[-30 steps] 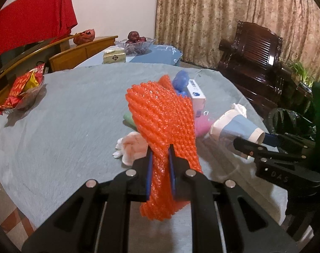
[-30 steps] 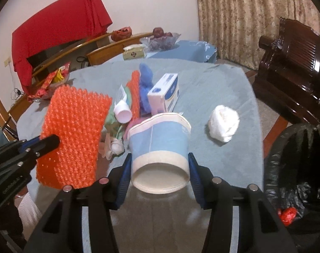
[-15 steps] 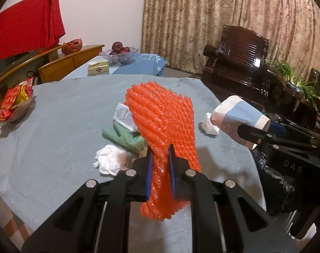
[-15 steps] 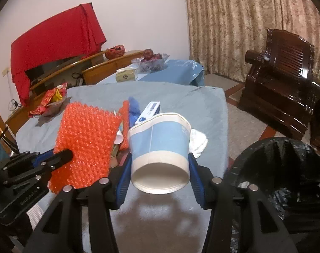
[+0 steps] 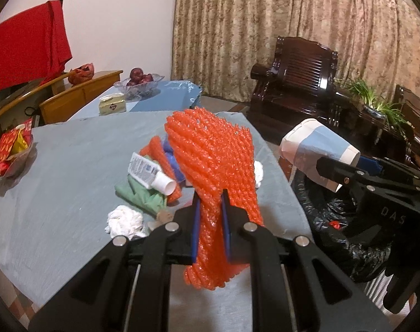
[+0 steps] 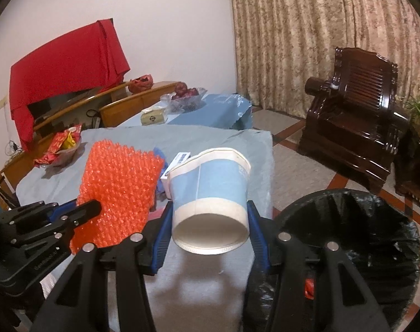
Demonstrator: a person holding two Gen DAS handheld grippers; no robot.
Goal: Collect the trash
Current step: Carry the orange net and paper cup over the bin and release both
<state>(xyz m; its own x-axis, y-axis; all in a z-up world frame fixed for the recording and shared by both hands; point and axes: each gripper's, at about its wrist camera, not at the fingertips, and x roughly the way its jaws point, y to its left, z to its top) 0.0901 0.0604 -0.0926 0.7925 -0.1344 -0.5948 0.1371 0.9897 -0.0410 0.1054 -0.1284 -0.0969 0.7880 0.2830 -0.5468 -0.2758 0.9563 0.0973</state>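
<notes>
My left gripper (image 5: 210, 215) is shut on an orange foam fruit net (image 5: 212, 166), lifted above the grey table (image 5: 57, 193); the same net (image 6: 118, 191) shows at the left of the right wrist view. The right gripper (image 6: 210, 221) is shut on a blue and white paper cup (image 6: 210, 193), held on its side, base toward the camera, at the table's right edge. That cup (image 5: 317, 152) hangs over the black trash bag (image 5: 334, 221) in the left wrist view. The bag's open mouth (image 6: 356, 238) lies low right of the cup.
Trash still on the table: a crumpled white tissue (image 5: 124, 221), green paper (image 5: 140, 196), a small white bottle (image 5: 151, 173), a second orange net (image 5: 157, 152), another tissue (image 5: 258, 173). A snack bowl (image 5: 10, 152) sits far left. A dark wooden armchair (image 6: 356, 113) stands beyond the bag.
Both grippers have risen and swung right with their loads, away from the trash pile. The cup now hangs by the bag's mouth, which has come fully into the right wrist view.
</notes>
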